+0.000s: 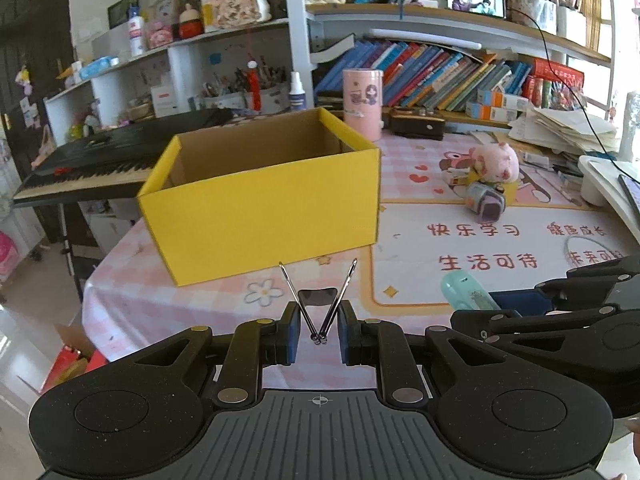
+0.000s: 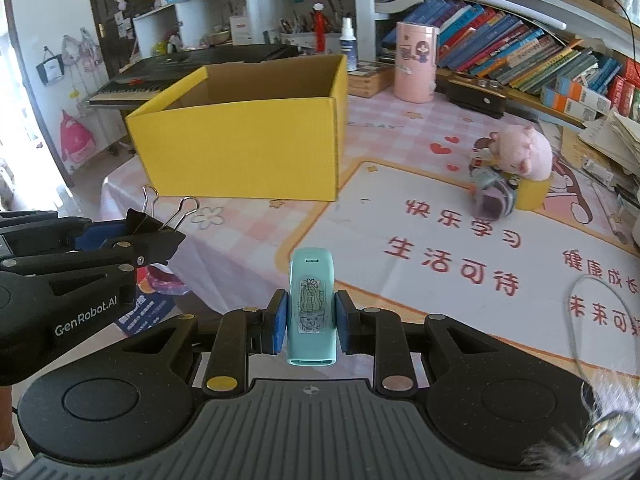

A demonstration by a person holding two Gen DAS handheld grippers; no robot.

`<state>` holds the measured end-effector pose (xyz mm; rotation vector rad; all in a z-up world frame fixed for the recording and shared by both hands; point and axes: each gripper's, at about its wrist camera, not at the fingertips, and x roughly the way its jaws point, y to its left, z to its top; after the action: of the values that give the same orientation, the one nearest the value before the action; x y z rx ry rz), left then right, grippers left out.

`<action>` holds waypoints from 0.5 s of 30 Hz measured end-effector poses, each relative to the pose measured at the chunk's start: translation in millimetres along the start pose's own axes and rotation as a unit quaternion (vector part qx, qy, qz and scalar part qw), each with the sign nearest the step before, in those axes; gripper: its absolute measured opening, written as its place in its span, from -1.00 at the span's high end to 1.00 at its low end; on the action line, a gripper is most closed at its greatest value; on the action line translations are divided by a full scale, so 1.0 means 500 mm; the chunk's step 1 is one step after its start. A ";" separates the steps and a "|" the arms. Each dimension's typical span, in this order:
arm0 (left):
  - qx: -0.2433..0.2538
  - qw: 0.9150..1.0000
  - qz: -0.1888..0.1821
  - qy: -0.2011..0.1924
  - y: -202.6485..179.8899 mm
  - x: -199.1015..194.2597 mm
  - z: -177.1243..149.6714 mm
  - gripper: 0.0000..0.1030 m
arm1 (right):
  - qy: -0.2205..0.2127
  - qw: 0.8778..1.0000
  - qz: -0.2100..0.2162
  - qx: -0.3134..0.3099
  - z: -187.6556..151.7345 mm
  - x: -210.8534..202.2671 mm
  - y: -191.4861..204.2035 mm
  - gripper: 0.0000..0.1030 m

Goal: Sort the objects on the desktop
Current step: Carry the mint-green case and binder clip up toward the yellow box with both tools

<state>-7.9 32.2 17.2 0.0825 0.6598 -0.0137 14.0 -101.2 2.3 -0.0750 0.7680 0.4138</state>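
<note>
My left gripper (image 1: 319, 326) is shut on a black binder clip (image 1: 318, 298) with its wire handles spread, held above the table in front of the open yellow cardboard box (image 1: 264, 208). It also shows in the right wrist view (image 2: 132, 236) with the clip (image 2: 156, 222). My right gripper (image 2: 311, 320) is shut on a teal correction-tape dispenser (image 2: 312, 304) with a cactus sticker; the dispenser also shows in the left wrist view (image 1: 466, 290). The box (image 2: 248, 136) looks empty where its inside shows. A pink plush pig (image 2: 520, 152) and a small purple gadget (image 2: 492, 200) lie to the right.
The table has a pink checked cloth and a printed mat (image 2: 440, 248). A pink cylinder tin (image 2: 416, 64), a black case (image 2: 476, 94), a keyboard piano (image 2: 160, 76), book shelves (image 2: 520, 52) and paper stacks (image 1: 568, 128) stand around. A thin wire ring (image 2: 592, 320) lies at the right.
</note>
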 end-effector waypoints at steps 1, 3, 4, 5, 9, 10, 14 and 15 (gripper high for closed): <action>-0.001 1.000 0.002 0.000 0.005 -0.003 -0.002 0.65 | -0.001 1.000 0.002 -0.001 -0.001 0.000 0.005 0.55; -0.004 1.000 0.006 -0.001 0.014 -0.010 -0.007 0.65 | -0.001 1.000 0.005 -0.004 -0.002 -0.001 0.016 0.55; -0.005 1.000 0.008 -0.002 0.018 -0.012 -0.008 0.65 | -0.001 1.000 0.007 -0.006 -0.002 0.000 0.021 0.55; -0.006 1.000 0.010 -0.002 0.023 -0.015 -0.011 0.65 | -0.001 1.000 0.009 -0.008 -0.003 0.000 0.026 0.55; -0.012 1.000 0.019 -0.002 0.041 -0.023 -0.017 0.65 | -0.001 1.000 0.017 -0.017 -0.003 0.004 0.048 0.55; -0.014 1.000 0.021 -0.002 0.045 -0.024 -0.018 0.65 | -0.001 1.000 0.019 -0.019 -0.002 0.006 0.053 0.55; -0.016 1.000 0.026 -0.003 0.060 -0.028 -0.024 0.65 | -0.001 0.999 0.024 -0.023 0.001 0.012 0.071 0.55; -0.018 0.999 0.028 -0.003 0.064 -0.029 -0.026 0.65 | 0.000 0.999 0.026 -0.025 0.002 0.014 0.077 0.55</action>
<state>-25.9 65.2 18.4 0.0666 0.6506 0.0512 3.9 -63.5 1.4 -0.1020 0.7607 0.4826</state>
